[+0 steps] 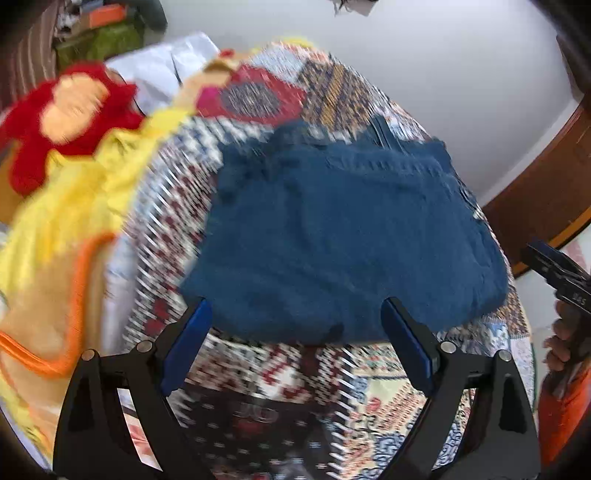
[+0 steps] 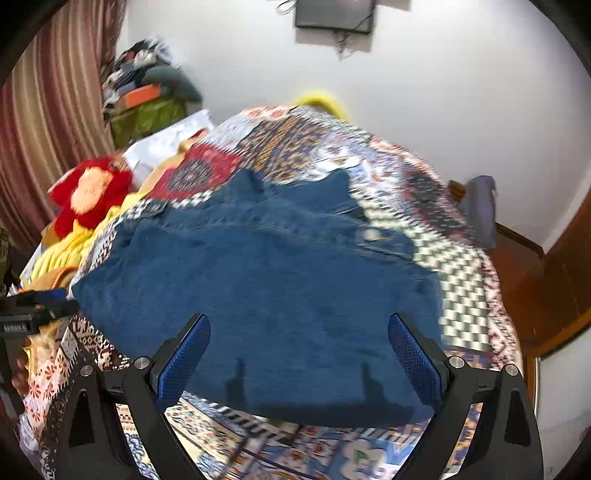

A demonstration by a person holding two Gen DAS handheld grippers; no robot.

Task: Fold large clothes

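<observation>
Bedroom, white wall [image 2: 424,110], striped curtain [image 2: 48,110] on the left, dark screen [image 2: 334,14] mounted high on the wall. Bed covered by a busy patchwork bedspread [image 2: 465,295]. Red and yellow plush toy [image 2: 90,192] lies at the left side of the bed, white pillow [image 2: 166,144] beyond it, a pile of stuff [image 2: 147,96] stacked in the far left corner. Wooden door [image 2: 569,258] on the right. Both views are motion-blurred.

Blue denim garment [image 2: 266,288] lies folded into a rough block in the middle of the bedspread, seams and a pocket visible toward its far edge.

Left gripper [image 1: 295,328]: fingers spread wide, nothing between them. The near edge of the garment [image 1: 332,236] sits just ahead of and between the blue pads [image 1: 186,347]; cannot tell whether the tips touch the cloth.

Right gripper [image 2: 299,350]: fingers also wide apart, empty. The garment's near edge spans the gap between the pads [image 2: 413,358], and finger shadows fall on the denim. Contact cannot be confirmed here either.

The right gripper also shows at the right edge of the left wrist view, held by a hand [image 1: 563,339] with an orange sleeve [image 1: 561,410] below it. The left gripper's body shows at the left edge of the right wrist view, beside the garment's left corner.
</observation>
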